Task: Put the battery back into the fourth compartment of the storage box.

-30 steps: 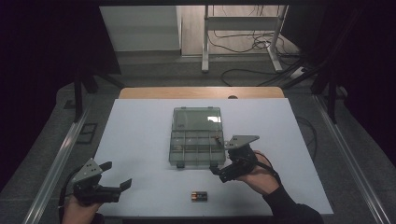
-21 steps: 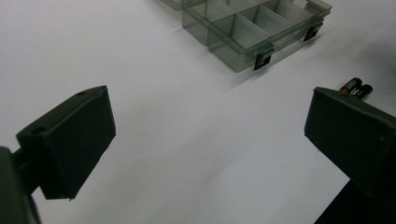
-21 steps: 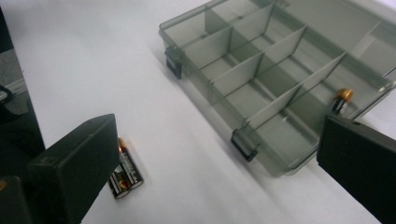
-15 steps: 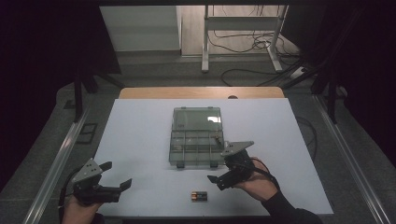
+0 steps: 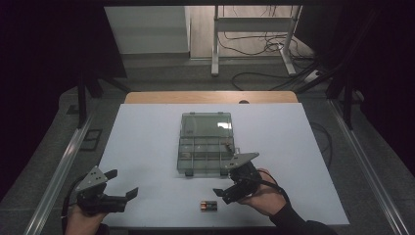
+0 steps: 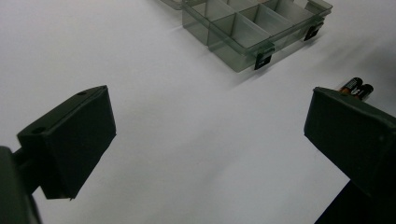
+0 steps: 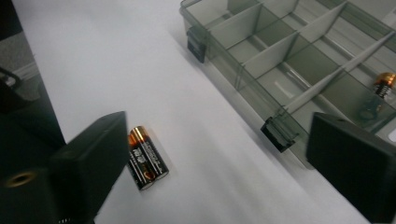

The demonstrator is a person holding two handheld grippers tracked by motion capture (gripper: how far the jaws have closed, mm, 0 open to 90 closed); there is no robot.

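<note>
Two black-and-copper batteries lie side by side on the white table, near its front edge. My right gripper hovers just right of them, between them and the clear compartment box. Its jaws have just been closing a little but still stand wide apart with nothing between them. In the right gripper view the batteries lie beside the left jaw, partly behind it, and the box is at the upper right. My left gripper rests open at the front left, far from both.
The box's lid stands open at its far side. A small gold-coloured part lies in one near-right compartment. In the left gripper view the box and the batteries lie beyond the wide jaws. A wooden strip borders the table's far edge.
My right gripper has drifted from the box's front right corner toward the front edge, closer to the batteries. The left gripper has stayed put.
</note>
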